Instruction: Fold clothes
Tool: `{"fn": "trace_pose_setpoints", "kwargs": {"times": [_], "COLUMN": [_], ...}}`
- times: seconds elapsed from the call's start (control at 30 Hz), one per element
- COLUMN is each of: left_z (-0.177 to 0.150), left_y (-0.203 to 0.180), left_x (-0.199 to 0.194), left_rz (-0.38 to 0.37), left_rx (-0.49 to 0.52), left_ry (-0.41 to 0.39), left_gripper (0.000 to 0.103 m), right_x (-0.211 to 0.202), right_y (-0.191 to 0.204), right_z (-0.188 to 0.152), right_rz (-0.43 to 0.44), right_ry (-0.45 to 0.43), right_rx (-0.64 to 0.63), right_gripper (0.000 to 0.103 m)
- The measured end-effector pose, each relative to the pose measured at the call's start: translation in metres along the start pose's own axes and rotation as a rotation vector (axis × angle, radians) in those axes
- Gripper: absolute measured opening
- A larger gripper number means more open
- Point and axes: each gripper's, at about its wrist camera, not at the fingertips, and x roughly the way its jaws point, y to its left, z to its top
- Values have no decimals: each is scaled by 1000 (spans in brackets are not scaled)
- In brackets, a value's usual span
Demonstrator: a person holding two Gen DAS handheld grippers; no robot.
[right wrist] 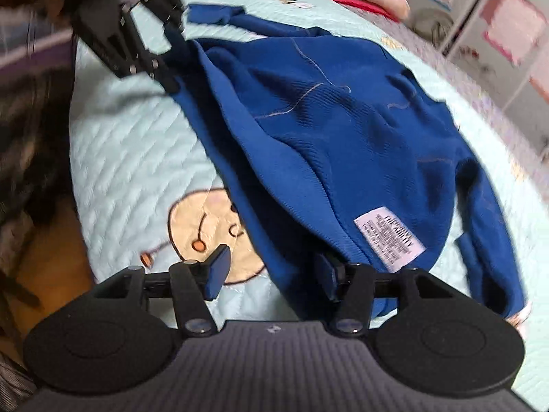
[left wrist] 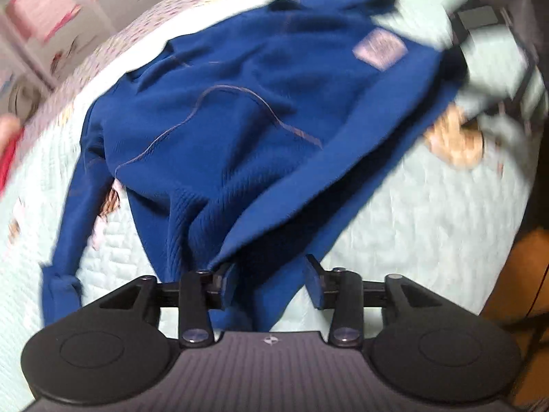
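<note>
While both pairs of jaws stand apart, the blue sweater (left wrist: pixel 240 130) lies crumpled on the pale quilted bed (left wrist: pixel 411 213), its hem draped loosely between the fingers of the left gripper (left wrist: pixel 271 283) and the right gripper (right wrist: pixel 274 274), pinched by neither. Only the right view shows the care label (right wrist: pixel 389 238) beside its jaws, a cartoon face (right wrist: pixel 202 226) under them, and the other gripper beyond.

Blue sweater (left wrist: pixel 240 130); pale mint, seemingly quilted bedspread (right wrist: pixel 130 158)

Both wrist views close, angled down from opposite ends, blurred; share blue sweater (left wrist: pixel 240 120) (right wrist: pixel 343 130), seemingly.
</note>
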Motion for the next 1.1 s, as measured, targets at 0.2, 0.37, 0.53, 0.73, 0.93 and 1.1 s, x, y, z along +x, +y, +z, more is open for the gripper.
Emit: {"fn": "trace_pose_setpoints", "kwargs": {"times": [0.2,0.37,0.53,0.73,0.93,1.1], "left_z": [-4,-10,-16,-2,5,9], "left_y": [-10,-21,-34,-35,-45,-51], "left_x": [-4,-4,0,6,13,15], "left_rz": [-7,12,77,108,184,206], "left_rx": [229,346,415,369,388,370], "left_ry": [26,14,-3,14,-22,-39], "left_gripper": [50,52,53,53,53,39], "right_x": [7,8,13,19,20,21], "right_y": [10,14,17,20,30,30], "right_z": [3,5,8,14,10,10], "right_rz": [-76,-99,-133,-175,-230,-245], "right_ry": [19,29,31,24,-25,-70], "right_rx": [-144,-193,-208,-208,-261,-236], "right_gripper": [65,65,66,66,65,64]}}
